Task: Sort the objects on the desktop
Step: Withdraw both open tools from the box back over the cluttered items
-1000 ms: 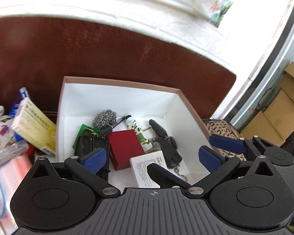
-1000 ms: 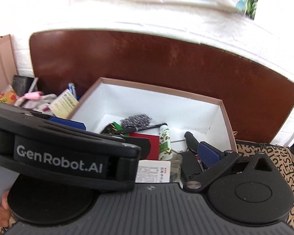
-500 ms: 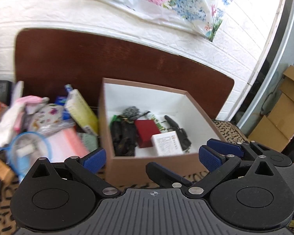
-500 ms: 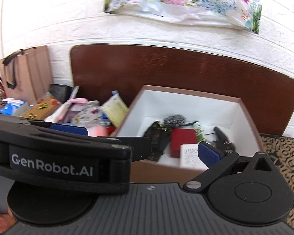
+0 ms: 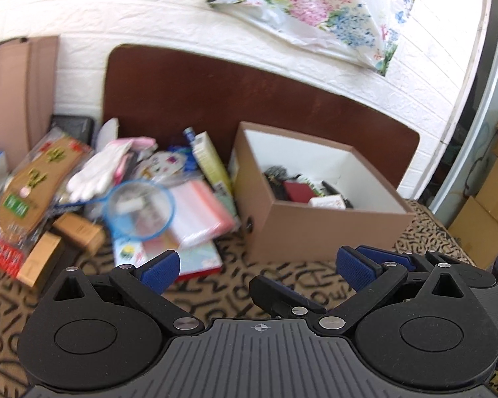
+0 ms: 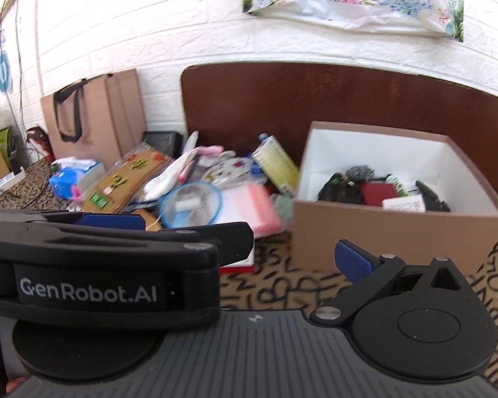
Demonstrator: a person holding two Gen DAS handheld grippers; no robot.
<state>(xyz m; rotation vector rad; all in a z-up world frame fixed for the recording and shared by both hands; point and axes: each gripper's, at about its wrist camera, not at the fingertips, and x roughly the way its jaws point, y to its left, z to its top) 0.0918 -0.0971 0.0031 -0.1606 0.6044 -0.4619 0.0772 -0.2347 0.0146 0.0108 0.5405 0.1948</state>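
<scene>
While both tools hang back above the near edge of the bench, the step in hand looks like choosing the next item. Far left lies the unsorted pile, a blue-rimmed net on top; labels there are too blurred to read. Right of it stands the brown box, already holding several small things. The left gripper has its jaws wide and empty. The right gripper, jaws also wide apart, holds nothing. "GenRobot.AI" shows on the left gripper's body. Next move, I judge: reach left, straddle one item.
</scene>
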